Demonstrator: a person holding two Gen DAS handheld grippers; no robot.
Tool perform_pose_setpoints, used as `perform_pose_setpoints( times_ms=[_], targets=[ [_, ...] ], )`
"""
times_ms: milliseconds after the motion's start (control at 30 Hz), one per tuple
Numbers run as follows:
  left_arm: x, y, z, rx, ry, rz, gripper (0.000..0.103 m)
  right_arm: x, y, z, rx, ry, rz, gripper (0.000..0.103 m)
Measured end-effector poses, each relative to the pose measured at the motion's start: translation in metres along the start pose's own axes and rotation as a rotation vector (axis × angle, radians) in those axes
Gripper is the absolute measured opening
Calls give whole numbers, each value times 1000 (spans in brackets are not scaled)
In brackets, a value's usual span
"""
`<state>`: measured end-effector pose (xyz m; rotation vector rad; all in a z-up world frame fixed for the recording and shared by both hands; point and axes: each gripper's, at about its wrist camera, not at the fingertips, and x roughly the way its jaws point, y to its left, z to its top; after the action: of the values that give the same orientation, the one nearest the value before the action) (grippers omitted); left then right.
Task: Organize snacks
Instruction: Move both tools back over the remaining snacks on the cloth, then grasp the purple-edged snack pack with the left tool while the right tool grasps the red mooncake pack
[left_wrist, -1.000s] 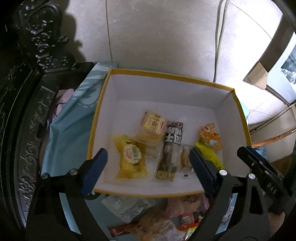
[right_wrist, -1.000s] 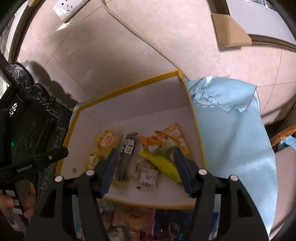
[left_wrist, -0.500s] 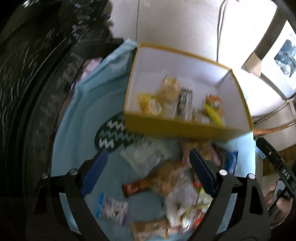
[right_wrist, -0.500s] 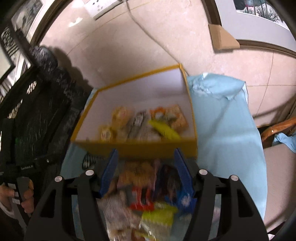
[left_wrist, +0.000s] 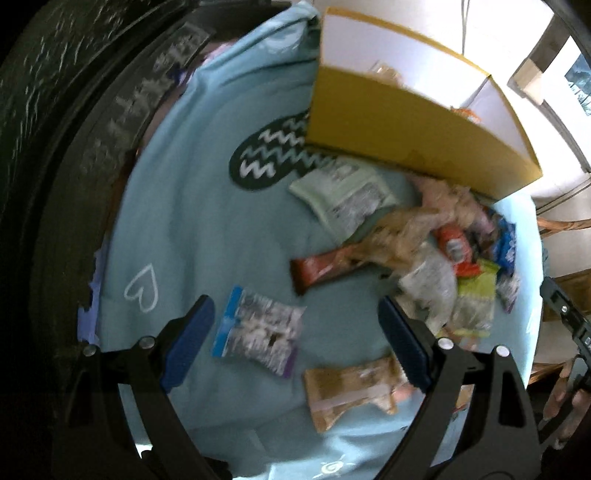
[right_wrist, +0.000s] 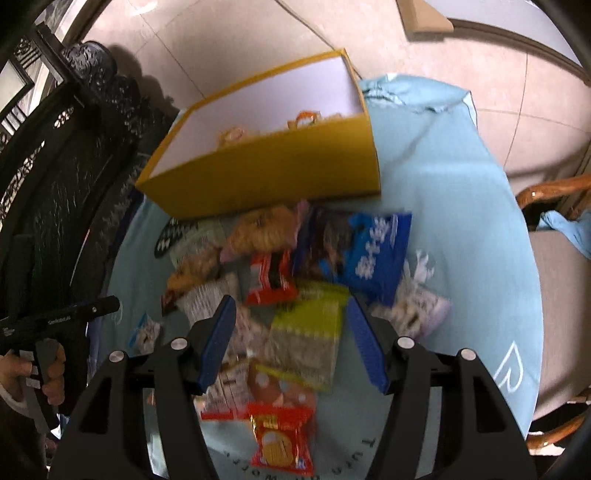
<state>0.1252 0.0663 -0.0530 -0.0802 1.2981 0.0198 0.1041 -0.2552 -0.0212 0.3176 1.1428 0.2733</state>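
A yellow box (left_wrist: 406, 125) with white inner walls stands on a light blue cloth (left_wrist: 192, 221), with several snacks inside. In front of it lies a loose pile of snack packets. My left gripper (left_wrist: 295, 339) hangs open above a blue-and-white packet (left_wrist: 258, 332) and a brown packet (left_wrist: 351, 387), touching neither. My right gripper (right_wrist: 291, 343) is open above a green packet (right_wrist: 306, 339), its pads clear of it. A red packet (right_wrist: 280, 439) lies nearer to me, and a blue packet (right_wrist: 373, 251) lies by the yellow box (right_wrist: 266, 177).
Dark carved furniture (right_wrist: 74, 166) borders the cloth on the left. A wooden chair (right_wrist: 554, 192) stands at the right, with tiled floor beyond the box. A hand (right_wrist: 48, 369) holds the left gripper's handle at the left edge of the right wrist view.
Both grippers have drawn back from over the box's inside to over the loose packets in front of it. Their jaws kept the same width, with nothing taken.
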Motion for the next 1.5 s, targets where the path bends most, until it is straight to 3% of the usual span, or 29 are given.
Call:
perform_pose_setpoints(
  times_ms=[300,333,400,433,467,533,867,933,1000,1267,1500],
  targets=[
    [72,16,-39,-9,115,65,89,11,-1,-38,-3,82,-27,63],
    [85,20,-45,-20,142,75,83,10,-1,-40,-6,81,-31,63],
    [82,24,-52,-32,47,72,69,8,1,-45,-20,86,-40,63],
    [81,22,-52,-21,44,70,50,8,1,-47,-22,90,-42,63],
    [79,20,-51,-7,44,63,37,8,1,-50,-24,98,-42,63],
    [78,19,-48,3,70,57,27,12,3,-58,-42,127,-44,63],
    [76,31,-49,-38,90,-10,20,48,34,-111,-187,256,-64,63],
    [76,30,-51,-29,88,-12,19,56,43,-118,-260,251,-152,48],
    [70,27,-60,-31,87,-17,19,56,53,-120,-312,266,-193,45],
    [22,23,-52,-20,-5,-80,19,2,43,-81,-194,125,-120,45],
    [-28,-2,-9,38,-79,-132,19,-19,35,-28,-135,29,-73,45]
  ],
)
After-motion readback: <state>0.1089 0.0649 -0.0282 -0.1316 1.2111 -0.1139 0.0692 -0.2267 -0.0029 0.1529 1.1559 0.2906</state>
